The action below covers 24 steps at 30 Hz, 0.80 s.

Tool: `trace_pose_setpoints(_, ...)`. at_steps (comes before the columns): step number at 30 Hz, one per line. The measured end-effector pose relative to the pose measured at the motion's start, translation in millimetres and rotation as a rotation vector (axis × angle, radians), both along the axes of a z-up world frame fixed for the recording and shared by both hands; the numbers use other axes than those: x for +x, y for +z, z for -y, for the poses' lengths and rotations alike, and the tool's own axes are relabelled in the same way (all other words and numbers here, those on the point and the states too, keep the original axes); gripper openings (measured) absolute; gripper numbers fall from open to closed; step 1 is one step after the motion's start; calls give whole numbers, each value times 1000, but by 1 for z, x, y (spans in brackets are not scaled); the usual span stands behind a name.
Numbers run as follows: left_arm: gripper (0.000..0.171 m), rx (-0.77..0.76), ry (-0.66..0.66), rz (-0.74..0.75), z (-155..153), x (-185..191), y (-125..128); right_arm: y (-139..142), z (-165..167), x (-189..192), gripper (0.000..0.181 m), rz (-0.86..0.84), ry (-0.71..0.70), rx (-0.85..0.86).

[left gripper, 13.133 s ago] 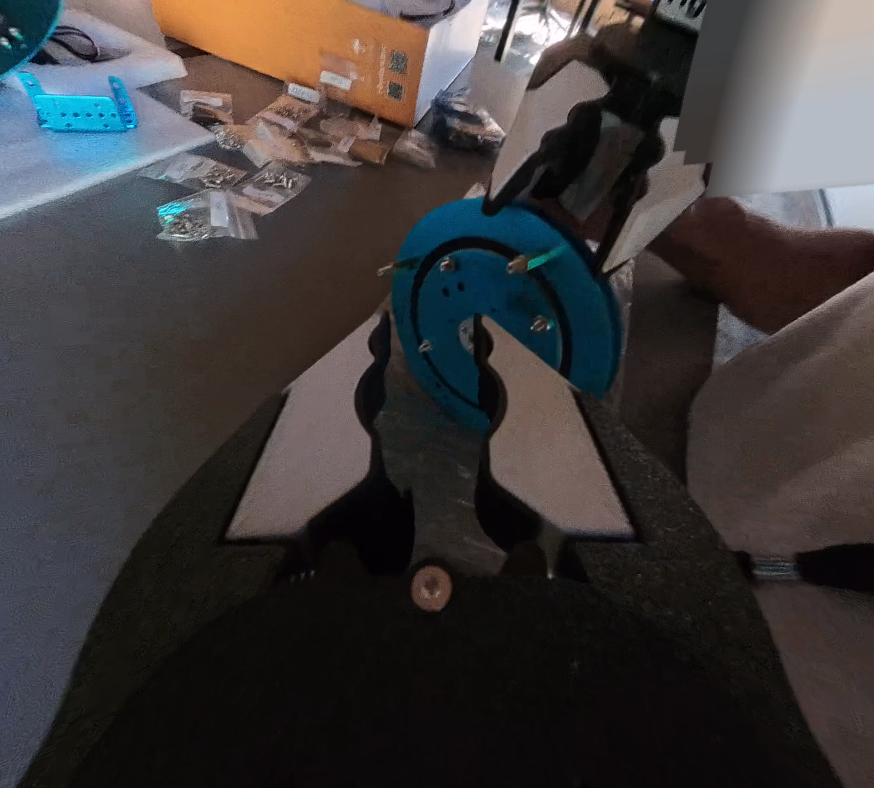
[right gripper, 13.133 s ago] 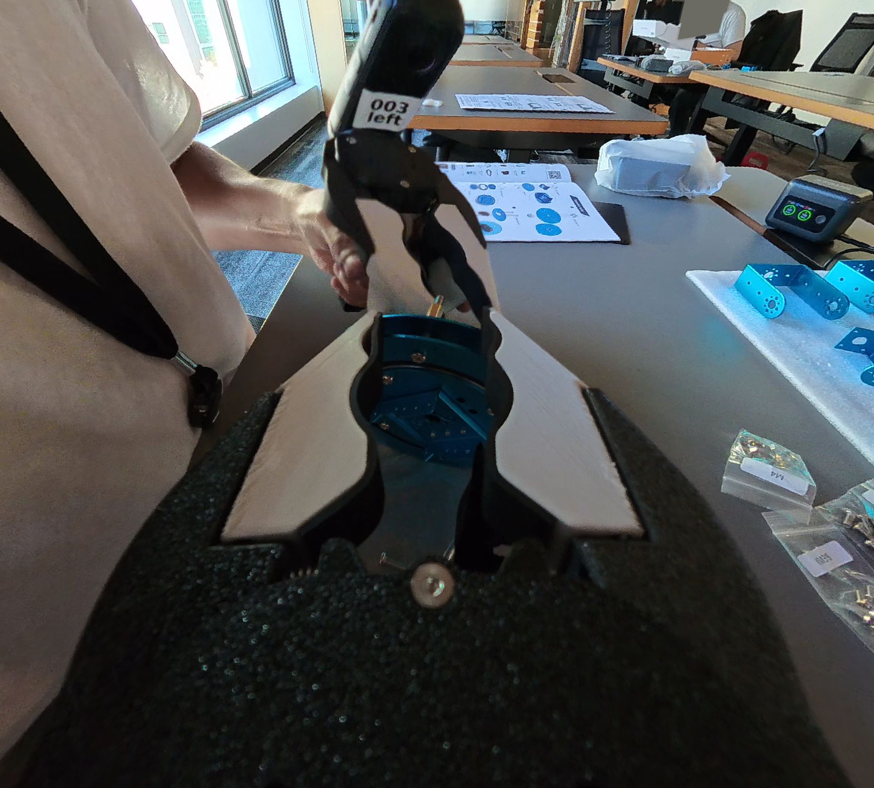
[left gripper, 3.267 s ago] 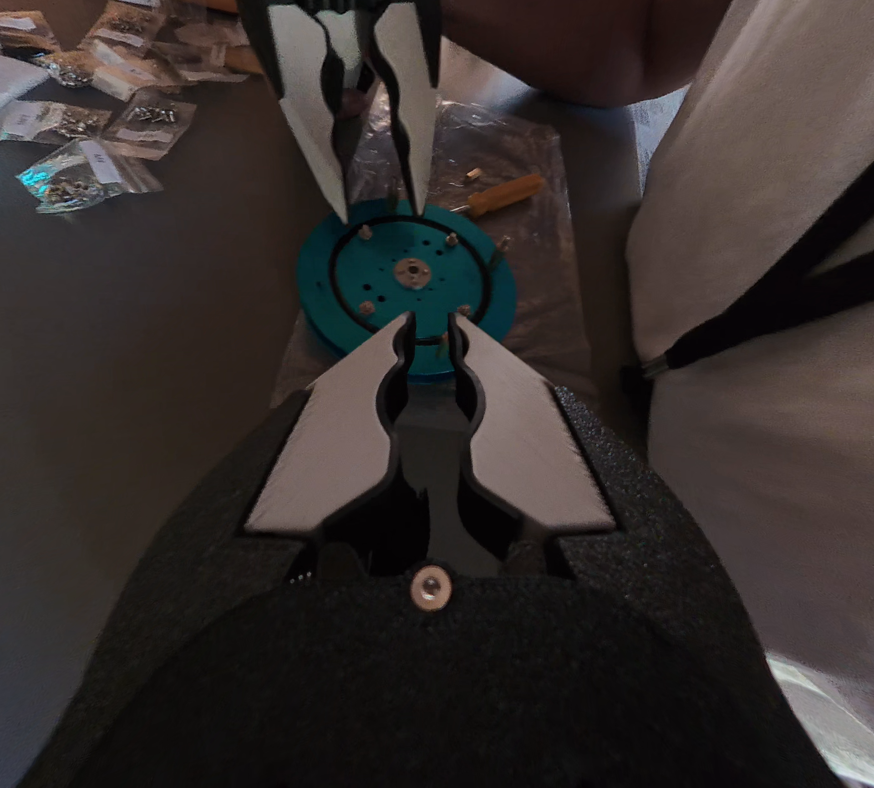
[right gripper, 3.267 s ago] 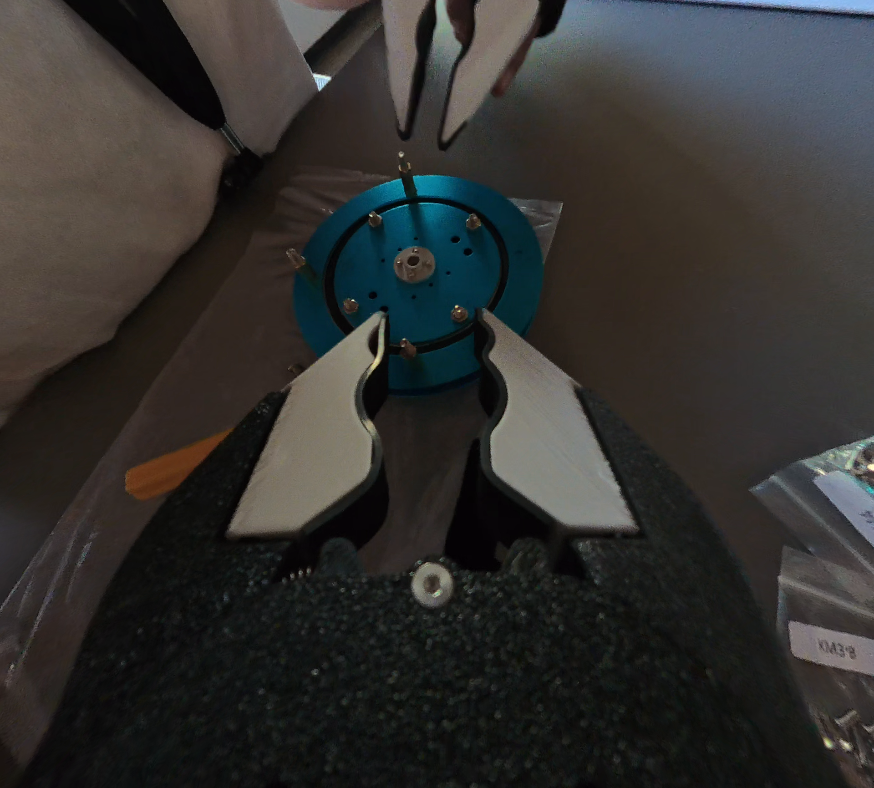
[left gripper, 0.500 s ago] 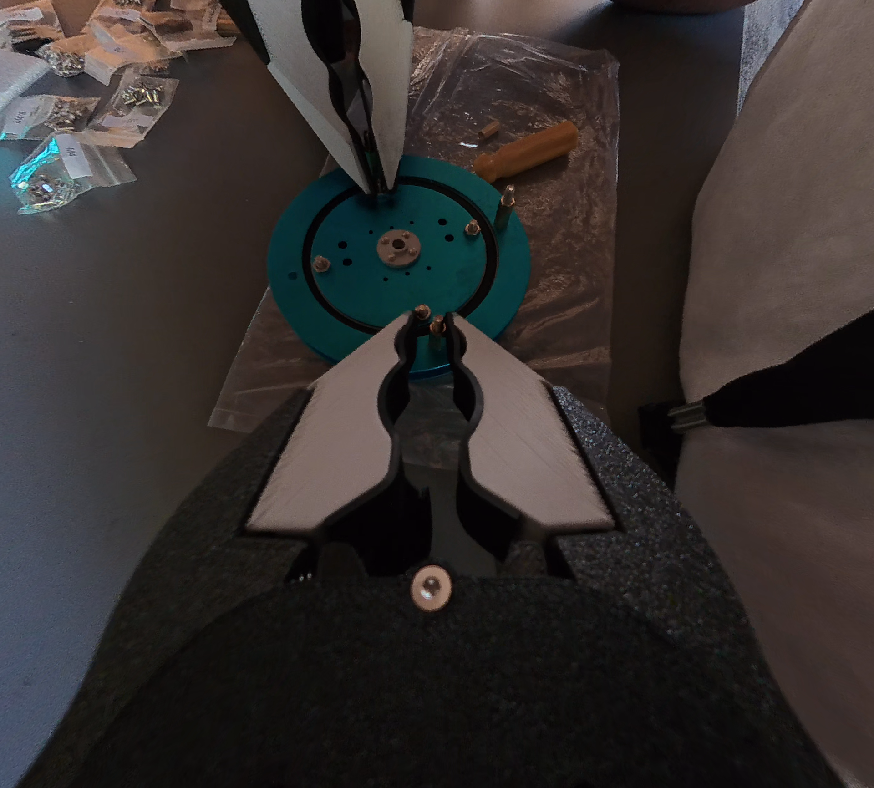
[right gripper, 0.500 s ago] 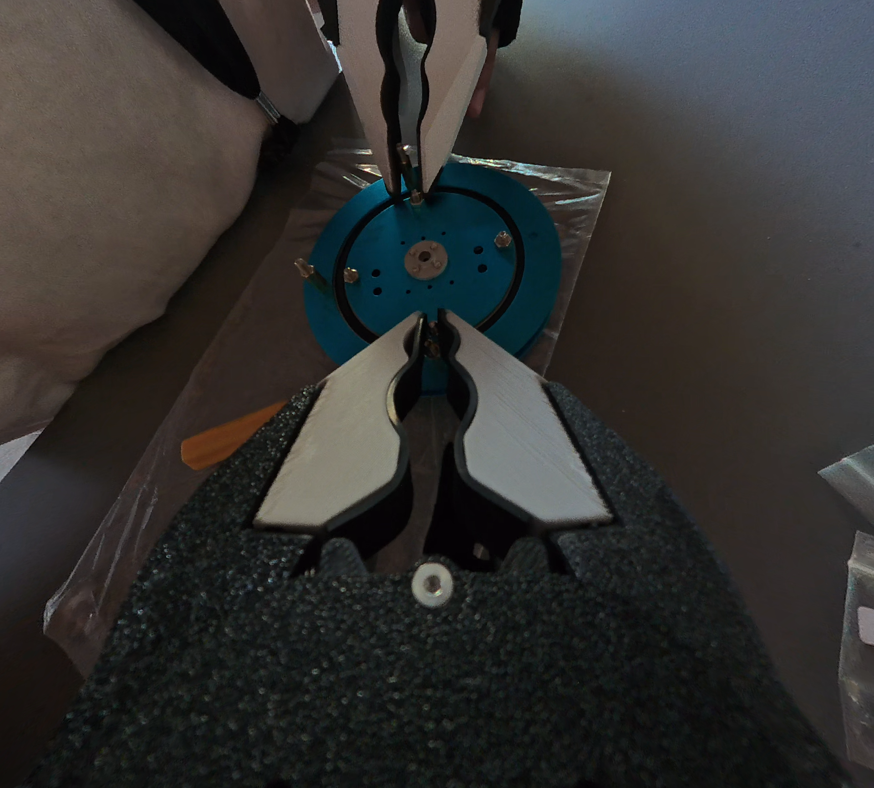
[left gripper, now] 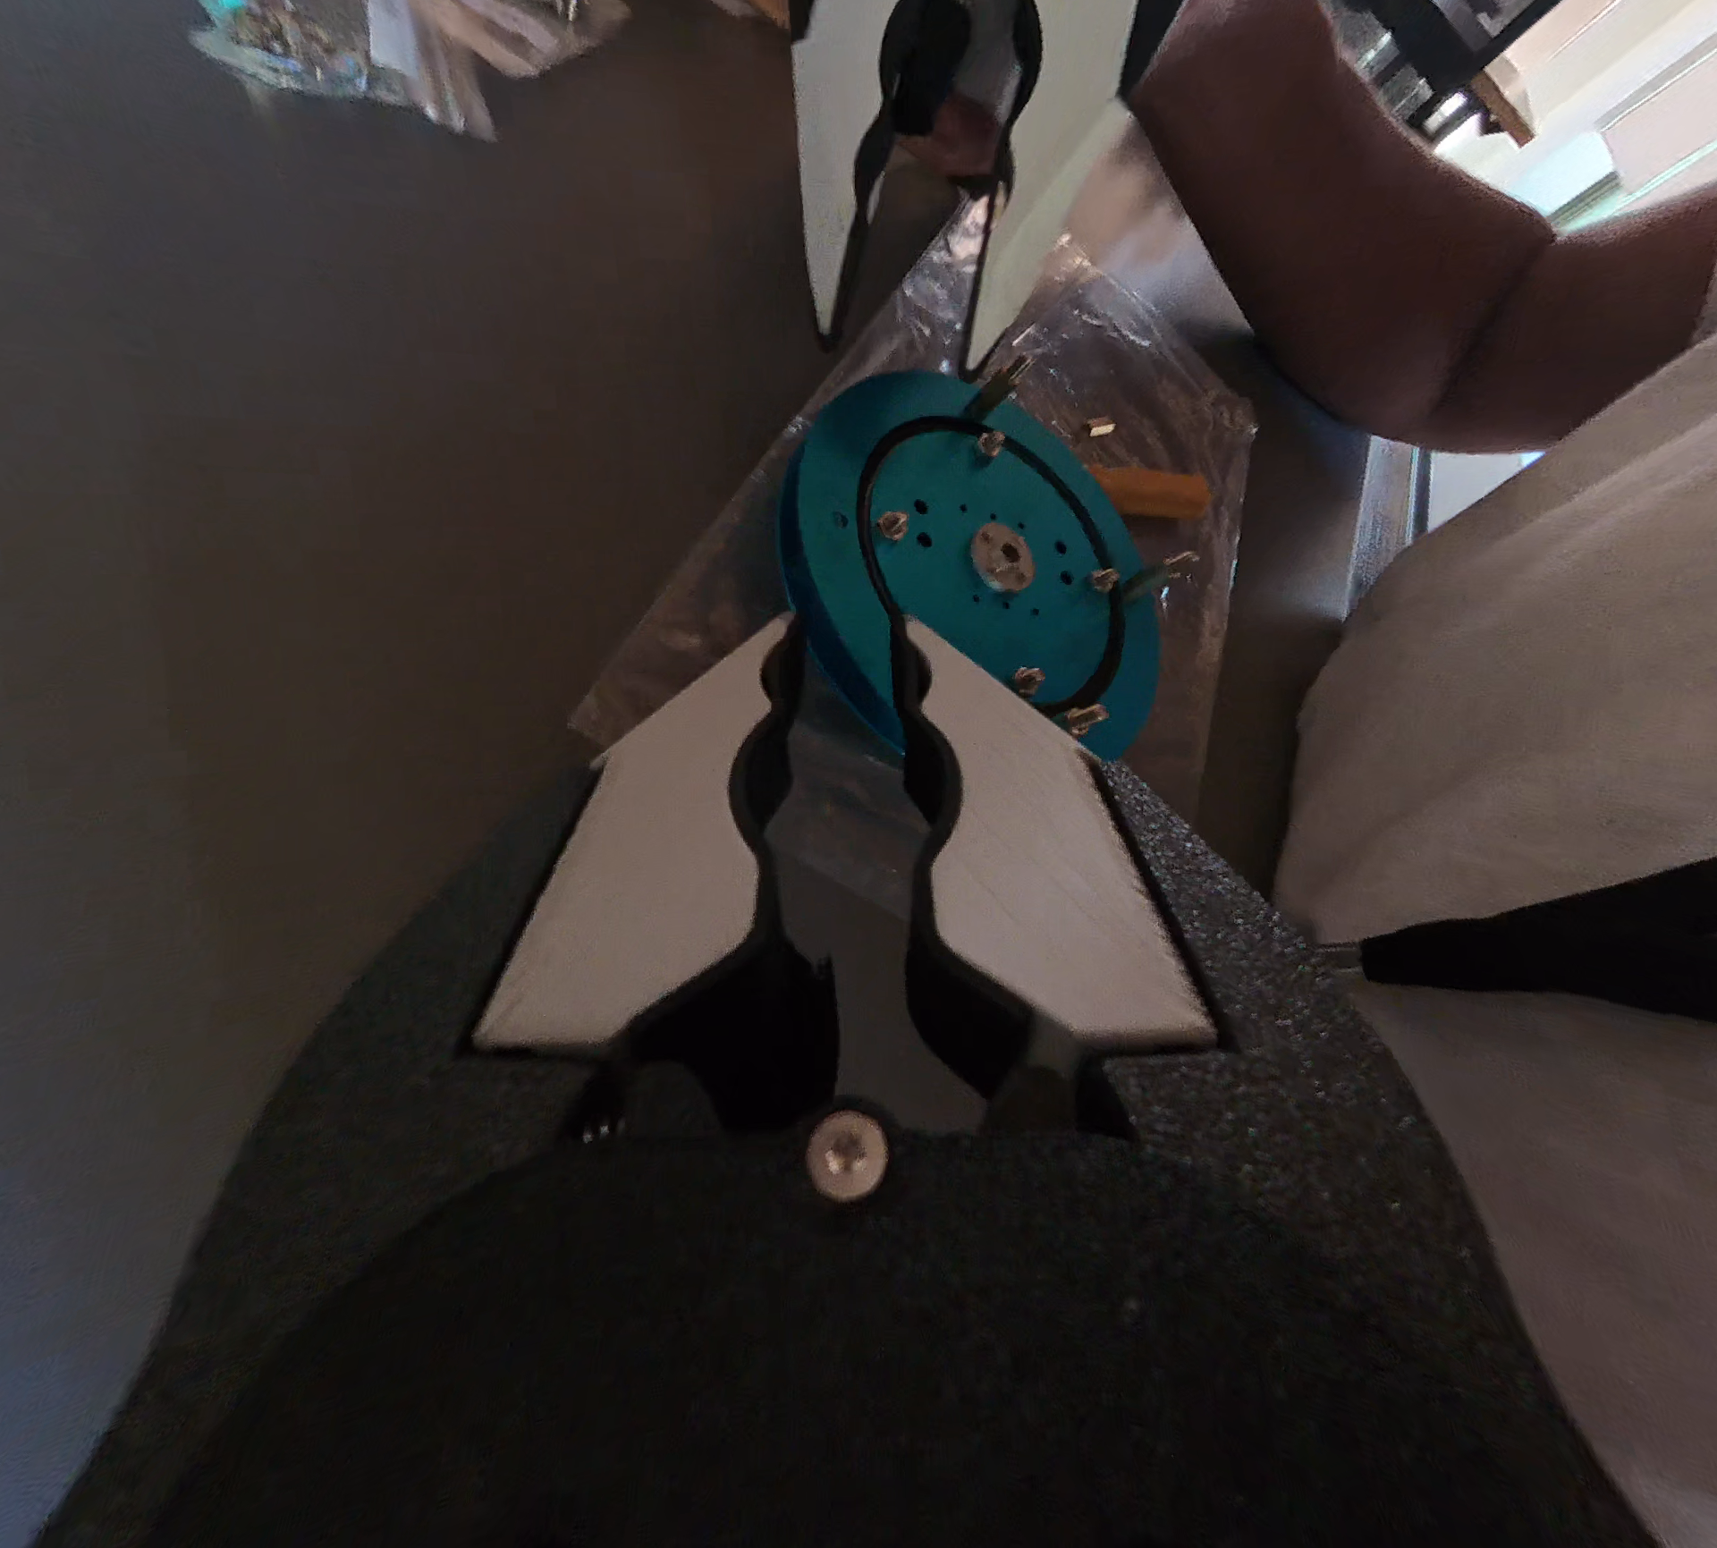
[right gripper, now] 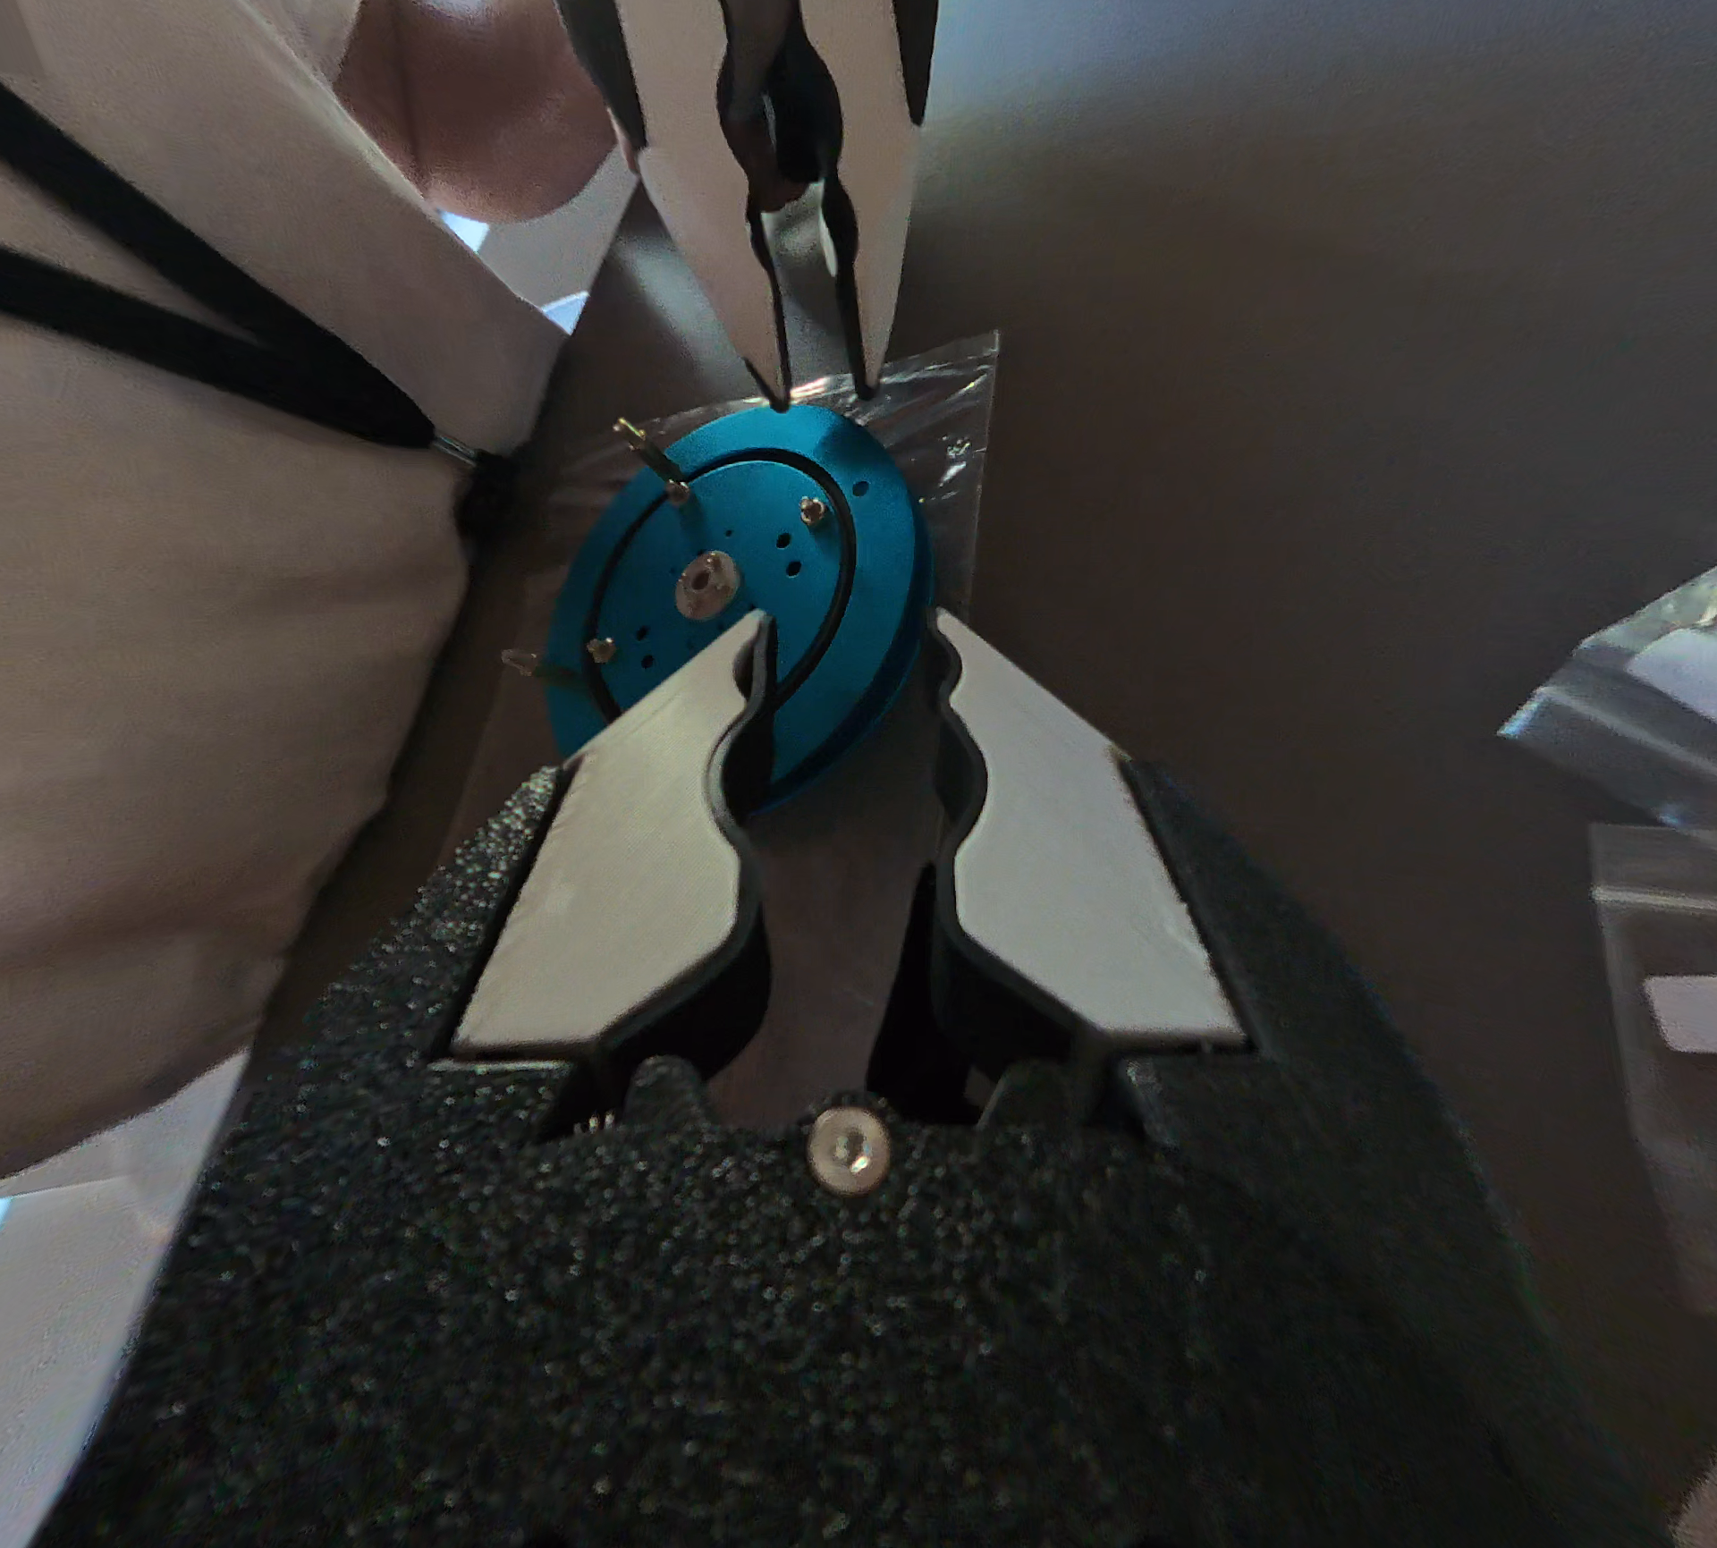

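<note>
Small clear bags of hardware [left gripper: 372, 21] lie at the far left of the dark bench [left gripper: 325, 388], well apart from the blue disc [left gripper: 966, 565], which is tilted up on edge over a clear plastic sheet [left gripper: 1096, 351] with brass standoffs jutting from its face. The left tongs [left gripper: 841, 635] are clamped on the disc's near rim, while the right tongs [right gripper: 850, 621] straddle its opposite rim, released, with a gap beside one finger. Right of the disc an orange handle [left gripper: 1152, 495] lies on the sheet, and a person's pale shirt [left gripper: 1533, 667] crowds that side.
</note>
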<state>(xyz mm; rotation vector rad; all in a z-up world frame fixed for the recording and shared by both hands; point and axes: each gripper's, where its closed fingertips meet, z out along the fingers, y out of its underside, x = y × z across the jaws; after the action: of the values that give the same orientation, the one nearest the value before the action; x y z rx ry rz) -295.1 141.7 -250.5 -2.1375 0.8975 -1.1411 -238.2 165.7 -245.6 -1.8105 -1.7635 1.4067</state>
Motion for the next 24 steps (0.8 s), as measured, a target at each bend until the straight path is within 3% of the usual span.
trace_pose_setpoints(4,15,-70,-22,-18,0,2,-7,-18,4,0,28,103,27,-11)
trace_pose_setpoints(10,9,-113,-79,15,5,7,-3,-13,10,-4,11,168,27,-115)
trace_pose_setpoints(12,5,-90,-104,57,10,10,9,0,14,-3,6,128,37,-133)
trace_pose_setpoints(15,2,9,-132,109,17,11,34,39,27,-2,0,-20,43,-117)
trace_pose_setpoints(19,2,188,-204,164,40,17,65,64,49,5,0,-73,33,68)
trace_pose_setpoints(21,13,293,-178,176,42,18,74,68,57,8,1,-70,4,144)
trace_pose_setpoints(24,30,334,-172,161,46,20,74,71,70,14,0,-72,-37,228)
